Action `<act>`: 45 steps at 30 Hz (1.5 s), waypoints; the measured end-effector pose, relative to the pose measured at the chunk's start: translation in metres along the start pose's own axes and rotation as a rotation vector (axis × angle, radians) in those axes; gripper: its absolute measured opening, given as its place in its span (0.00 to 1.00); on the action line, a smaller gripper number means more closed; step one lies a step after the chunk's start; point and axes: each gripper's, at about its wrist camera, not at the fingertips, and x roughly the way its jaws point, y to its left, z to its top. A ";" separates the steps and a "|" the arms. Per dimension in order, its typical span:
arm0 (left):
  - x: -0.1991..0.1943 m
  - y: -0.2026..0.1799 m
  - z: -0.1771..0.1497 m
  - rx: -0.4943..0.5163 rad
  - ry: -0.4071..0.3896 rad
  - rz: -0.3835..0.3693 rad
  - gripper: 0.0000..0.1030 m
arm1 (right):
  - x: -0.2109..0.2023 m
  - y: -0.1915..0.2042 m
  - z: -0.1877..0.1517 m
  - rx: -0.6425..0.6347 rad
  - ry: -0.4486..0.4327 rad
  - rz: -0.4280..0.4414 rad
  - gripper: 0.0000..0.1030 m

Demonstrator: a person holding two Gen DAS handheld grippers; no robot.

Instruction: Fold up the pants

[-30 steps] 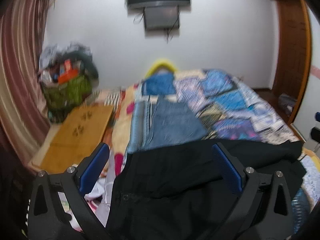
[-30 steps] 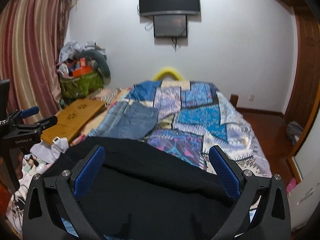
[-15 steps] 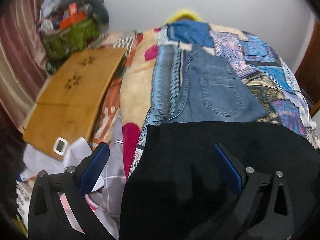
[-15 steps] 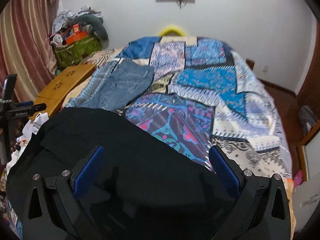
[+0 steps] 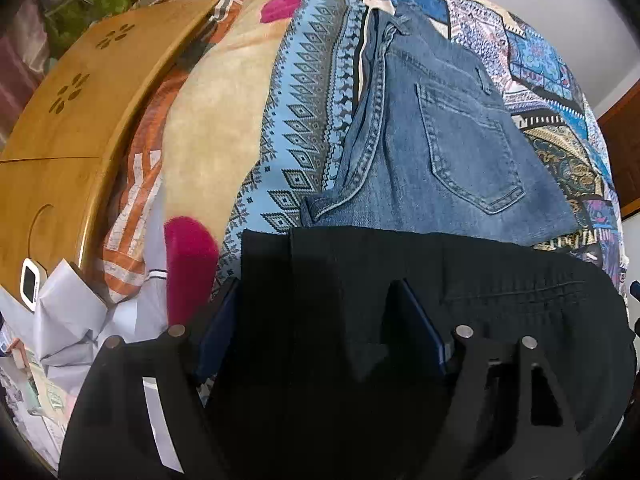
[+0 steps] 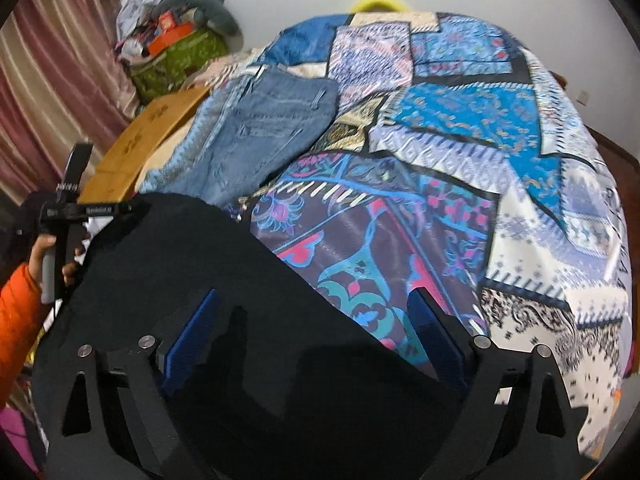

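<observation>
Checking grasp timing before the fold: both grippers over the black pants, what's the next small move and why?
Probably finish closing both. The left gripper and right gripper are closing with the black pants between open pads, no pinch visible yet. A fold needs both edges held, clear of the jeans.

Home bedroom, patchwork bedspread (image 6: 460, 128) on bed, striped curtain (image 6: 60, 80), laundry heap (image 6: 176, 36)
</observation>
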 end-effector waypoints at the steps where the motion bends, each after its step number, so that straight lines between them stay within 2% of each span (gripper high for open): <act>1: 0.000 -0.001 -0.001 0.006 0.001 -0.003 0.73 | 0.004 0.000 -0.001 -0.002 0.018 0.016 0.85; 2: 0.000 -0.002 -0.001 0.013 0.006 -0.012 0.70 | 0.008 0.001 -0.001 -0.004 0.037 0.037 0.85; 4: -0.001 -0.004 -0.003 0.021 0.023 -0.032 0.48 | 0.018 0.002 -0.002 -0.005 0.071 0.064 0.79; 5: 0.000 -0.005 -0.003 0.021 0.035 -0.038 0.43 | 0.024 0.003 -0.003 -0.004 0.092 0.079 0.76; 7: -0.001 -0.005 -0.005 0.022 0.046 -0.027 0.24 | 0.029 0.004 -0.003 -0.004 0.096 0.078 0.66; 8: -0.002 -0.005 -0.006 0.027 0.049 -0.018 0.21 | 0.029 0.006 -0.002 -0.011 0.090 0.075 0.62; 9: -0.003 -0.004 -0.007 0.027 0.049 -0.019 0.18 | 0.029 0.008 -0.001 -0.026 0.092 0.079 0.52; 10: -0.005 -0.004 -0.007 0.025 0.045 -0.019 0.16 | 0.028 0.010 0.000 -0.033 0.093 0.083 0.37; 12: -0.011 -0.004 -0.007 0.026 0.029 -0.010 0.14 | 0.030 0.012 -0.001 -0.032 0.101 0.082 0.21; 16: -0.030 -0.006 -0.008 0.032 -0.018 0.004 0.11 | 0.027 0.019 -0.004 -0.053 0.086 0.053 0.08; 19: -0.056 -0.006 -0.009 0.035 -0.073 0.000 0.09 | 0.016 0.022 -0.006 -0.045 0.061 0.026 0.05; 23: -0.098 -0.007 -0.012 0.040 -0.146 -0.021 0.09 | -0.017 0.031 -0.006 -0.062 -0.016 -0.001 0.04; 28: -0.151 -0.015 -0.031 0.075 -0.230 -0.017 0.09 | -0.059 0.051 -0.008 -0.084 -0.101 -0.009 0.03; 35: -0.212 -0.009 -0.082 0.087 -0.318 -0.001 0.09 | -0.106 0.087 -0.030 -0.137 -0.168 -0.026 0.03; 45: -0.244 0.015 -0.161 0.065 -0.353 0.034 0.09 | -0.128 0.123 -0.087 -0.180 -0.187 -0.033 0.03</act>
